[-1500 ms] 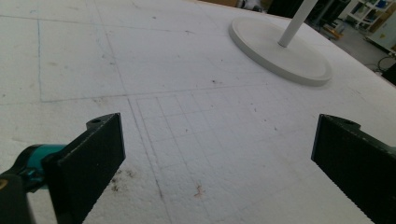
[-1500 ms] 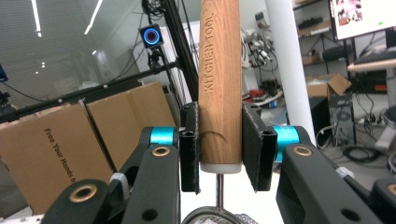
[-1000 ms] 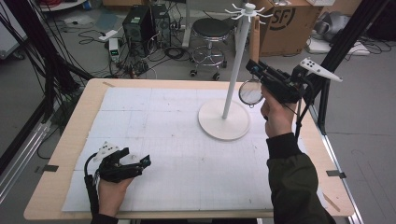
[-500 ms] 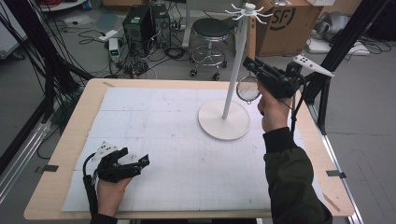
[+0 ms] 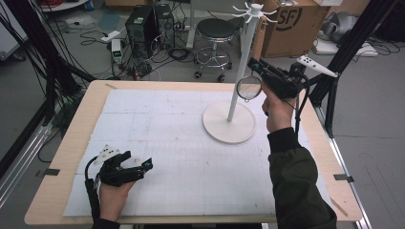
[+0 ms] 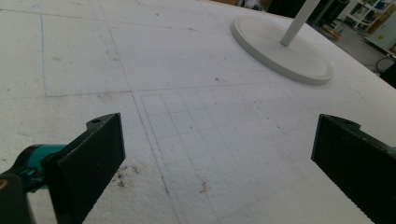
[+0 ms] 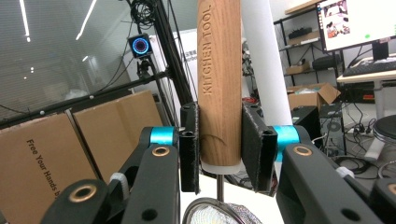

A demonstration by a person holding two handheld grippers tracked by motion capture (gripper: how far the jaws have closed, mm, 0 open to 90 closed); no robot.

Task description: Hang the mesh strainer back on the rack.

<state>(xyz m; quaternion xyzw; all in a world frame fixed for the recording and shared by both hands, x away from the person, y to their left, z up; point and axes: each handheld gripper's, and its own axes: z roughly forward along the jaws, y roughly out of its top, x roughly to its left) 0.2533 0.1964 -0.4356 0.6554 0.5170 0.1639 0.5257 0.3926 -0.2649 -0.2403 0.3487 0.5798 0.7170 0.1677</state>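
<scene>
Right gripper (image 7: 219,154) has its black pads (image 7: 252,144) clamped on the light wooden handle stamped KITCHEN TOOL (image 7: 219,84), a small round wire-mesh strainer (image 5: 249,88) whose bowl dangles below the jaws. Seen from the high view, the strainer hangs just beside the tall white pole of the hook stand (image 5: 241,67), at about 1 o'clock of the white padded table mat (image 5: 167,138). The job looks like hanging it, so the handle's end should go up toward the white hook crown (image 5: 254,10), square to a prong, grip kept firm. Down at 7 o'clock, the left gripper (image 5: 125,168) rests on the mat, jaws spread wide, holding nothing.
</scene>
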